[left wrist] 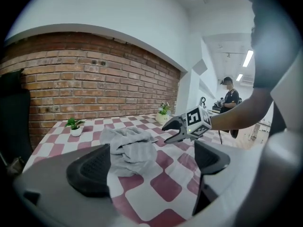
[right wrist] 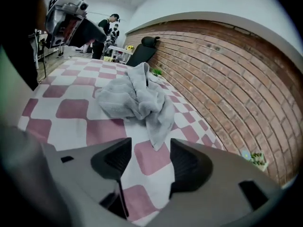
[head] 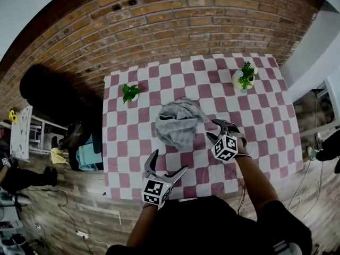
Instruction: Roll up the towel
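Note:
A grey towel [head: 178, 122] lies crumpled in a heap in the middle of the red-and-white checked table [head: 255, 116]. My left gripper [head: 168, 163] hovers near the table's front edge, short of the towel, open wide with nothing between its jaws. In the left gripper view the towel [left wrist: 128, 148] lies just beyond the open left gripper [left wrist: 150, 167]. My right gripper [head: 214, 130] sits at the towel's right side, open with a narrow empty gap. In the right gripper view a hanging towel corner [right wrist: 156, 134] lies just ahead of the right gripper [right wrist: 149, 161], apart from the pads.
A small potted plant [head: 130, 93] stands at the table's back left and another in a white pot [head: 244, 78] at the back right. A brick wall [head: 175, 20] runs behind the table. A black chair [head: 48, 92] stands at the left. A person [left wrist: 230, 98] stands far off.

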